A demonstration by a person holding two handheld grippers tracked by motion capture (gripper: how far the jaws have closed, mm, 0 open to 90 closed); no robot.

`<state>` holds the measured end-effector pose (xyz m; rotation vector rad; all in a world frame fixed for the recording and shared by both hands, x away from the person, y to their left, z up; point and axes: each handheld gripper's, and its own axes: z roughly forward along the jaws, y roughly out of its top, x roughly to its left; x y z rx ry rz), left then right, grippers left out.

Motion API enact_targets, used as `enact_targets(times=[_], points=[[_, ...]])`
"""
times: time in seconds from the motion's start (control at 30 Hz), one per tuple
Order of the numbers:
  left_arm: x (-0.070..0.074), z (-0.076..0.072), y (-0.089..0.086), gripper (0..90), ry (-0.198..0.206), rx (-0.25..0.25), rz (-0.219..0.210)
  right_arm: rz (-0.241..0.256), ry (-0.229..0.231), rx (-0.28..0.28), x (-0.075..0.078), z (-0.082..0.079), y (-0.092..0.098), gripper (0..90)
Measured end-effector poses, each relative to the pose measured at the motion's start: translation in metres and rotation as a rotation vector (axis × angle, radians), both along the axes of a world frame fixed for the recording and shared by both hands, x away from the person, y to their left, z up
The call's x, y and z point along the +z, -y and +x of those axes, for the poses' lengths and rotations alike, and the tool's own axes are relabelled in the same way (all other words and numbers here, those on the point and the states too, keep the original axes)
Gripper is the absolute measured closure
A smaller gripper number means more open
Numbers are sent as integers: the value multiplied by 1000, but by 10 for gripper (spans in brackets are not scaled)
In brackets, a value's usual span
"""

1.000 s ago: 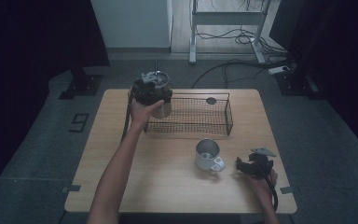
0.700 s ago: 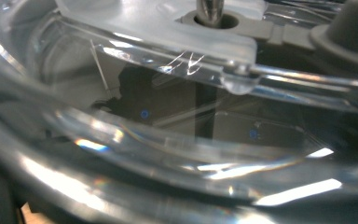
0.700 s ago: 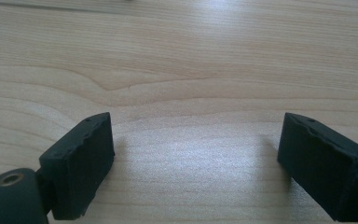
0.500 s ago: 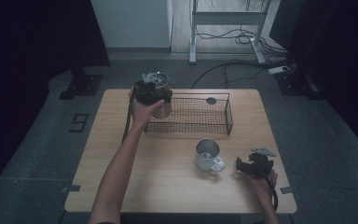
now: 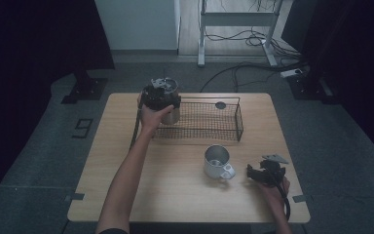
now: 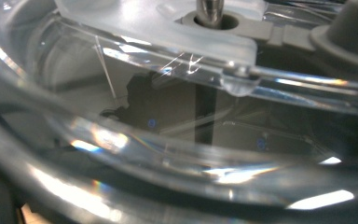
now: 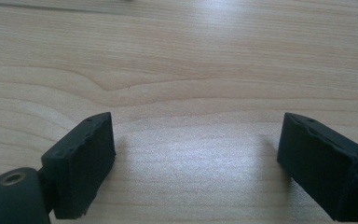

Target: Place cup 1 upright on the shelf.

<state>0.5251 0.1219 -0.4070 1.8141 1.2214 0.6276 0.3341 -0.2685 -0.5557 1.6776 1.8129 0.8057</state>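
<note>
Item: clear lidded jar (image 5: pixel 170 100), held in the left tongs (image 5: pixel 159 95) at the wire basket's (image 5: pixel 209 119) left end. Right tongs (image 5: pixel 265 173) spread wide, idle on the surface (image 5: pixel 175 195) beside a metal mug (image 5: pixel 216 161). Hazard: smooth wall may slip; rim may catch.

Left gripper (image 5: pixel 159 95) jaws hidden behind blurred clear container (image 6: pixel 177 116) pressed against the lens.

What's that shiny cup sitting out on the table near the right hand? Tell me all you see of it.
The cup looks like brushed metal, silvery grey, with an open round mouth and a pale inside that seems empty. It stands upright on the wooden table, its small loop handle turned toward the right tool. Nothing grips it; that tool rests apart from it, with its jaws spread. The wire basket stands behind it.
</note>
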Motion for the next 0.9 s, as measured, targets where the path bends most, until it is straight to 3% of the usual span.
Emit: enact_targets(times=[0.9], points=[[-27, 8, 15, 40, -52, -9, 30, 0, -1, 1, 0, 0, 0, 109]])
